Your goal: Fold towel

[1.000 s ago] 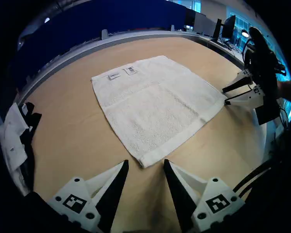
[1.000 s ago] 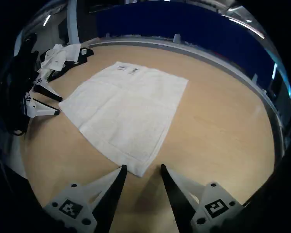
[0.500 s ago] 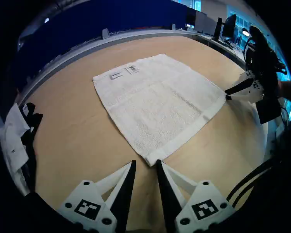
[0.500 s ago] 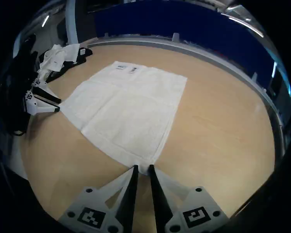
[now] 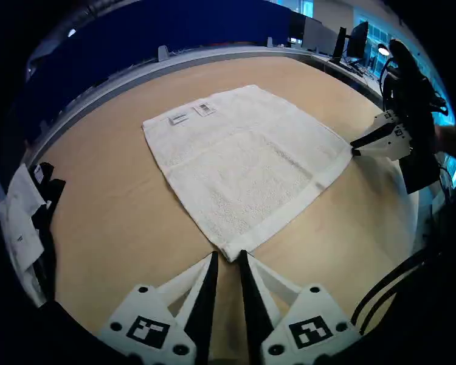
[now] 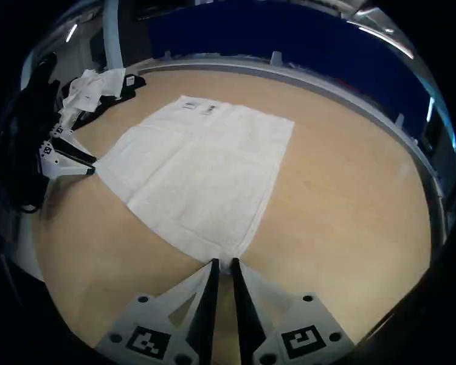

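The white towel point(image 5: 240, 158) lies flat on the table point(image 5: 106, 201), its 2 tags point(image 5: 191, 113) at the far edge. The left gripper point(image 5: 228, 267) and the right gripper point(image 6: 224, 274) each pinch 1 near corner.

Tags point(image 5: 205, 109) on towel point(image 5: 246, 164) illegible.

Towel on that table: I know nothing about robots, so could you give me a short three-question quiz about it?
1. True or false: the towel lies spread flat on the wooden table.
2. Which part of the towel sits between the fingers of the left hand-held gripper? A) a corner B) the middle C) the labelled edge
3. Fill in: the towel's colour is ____.
Key: 1 true; 2 A; 3 white.
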Demonstrator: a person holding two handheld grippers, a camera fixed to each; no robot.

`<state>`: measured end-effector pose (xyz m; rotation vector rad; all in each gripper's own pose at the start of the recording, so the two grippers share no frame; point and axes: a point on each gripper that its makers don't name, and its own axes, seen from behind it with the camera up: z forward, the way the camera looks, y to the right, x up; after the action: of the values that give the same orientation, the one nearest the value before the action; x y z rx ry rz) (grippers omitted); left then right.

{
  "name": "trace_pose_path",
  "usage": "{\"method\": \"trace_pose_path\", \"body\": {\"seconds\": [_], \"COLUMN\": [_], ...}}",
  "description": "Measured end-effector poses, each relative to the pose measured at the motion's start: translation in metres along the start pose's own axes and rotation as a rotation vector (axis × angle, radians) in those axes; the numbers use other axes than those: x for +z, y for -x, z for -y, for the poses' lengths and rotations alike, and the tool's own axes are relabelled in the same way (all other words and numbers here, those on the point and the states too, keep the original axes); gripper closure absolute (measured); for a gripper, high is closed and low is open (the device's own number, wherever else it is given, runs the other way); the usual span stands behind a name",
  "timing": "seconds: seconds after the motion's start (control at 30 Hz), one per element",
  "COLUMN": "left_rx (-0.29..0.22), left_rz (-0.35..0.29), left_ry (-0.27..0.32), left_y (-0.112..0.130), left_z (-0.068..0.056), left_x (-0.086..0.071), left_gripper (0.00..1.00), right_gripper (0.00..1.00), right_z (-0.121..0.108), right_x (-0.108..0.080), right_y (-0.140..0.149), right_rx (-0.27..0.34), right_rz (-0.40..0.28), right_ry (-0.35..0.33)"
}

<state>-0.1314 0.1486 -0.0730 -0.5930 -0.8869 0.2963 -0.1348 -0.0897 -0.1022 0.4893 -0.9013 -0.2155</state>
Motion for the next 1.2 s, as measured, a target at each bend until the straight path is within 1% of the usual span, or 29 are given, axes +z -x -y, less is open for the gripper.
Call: {"method": "trace_pose_path", "body": {"seconds": [0.13,0.27,0.37,0.57,0.77,0.97,1.2], "left_rx": [-0.01,-0.011,-0.02,-0.056,-0.057,-0.066,-0.085], "left_rz": [-0.008,-0.011,-0.01,-0.016,-0.018,-0.025,-0.034], "left_ry": [-0.018,-0.017,-0.001,0.017,0.016,0.019,0.021], "left_y": [0.0,0.001,0.002,0.002,-0.001,-0.007,-0.019], "left_z": [0.003,0.001,-0.003,-0.007,-0.01,-0.012,-0.013], "left_x": [0.0,0.0,-0.002,-0.008,-0.015,-0.029,-0.053], "left_gripper": [0.91,0.92,0.92,0.92,0.92,0.92,0.92], "right_gripper": [0.87,0.89,0.9,0.91,0.91,0.91,0.91], "right_z": [0.002,0.002,0.002,0.002,0.003,0.004,0.008], "right_x": [0.0,-0.001,-0.001,-0.003,-0.01,-0.024,-0.052], "right_y": [-0.001,-0.001,-0.002,-0.002,-0.006,-0.018,-0.038], "right_rx": [0.002,0.004,0.009,0.009,0.008,0.007,0.009], "right_rz": [-0.002,-0.005,-0.008,-0.011,-0.019,-0.046,-0.093], "right_ry": [-0.005,-0.006,-0.005,-0.009,-0.013,-0.01,-0.008]}}
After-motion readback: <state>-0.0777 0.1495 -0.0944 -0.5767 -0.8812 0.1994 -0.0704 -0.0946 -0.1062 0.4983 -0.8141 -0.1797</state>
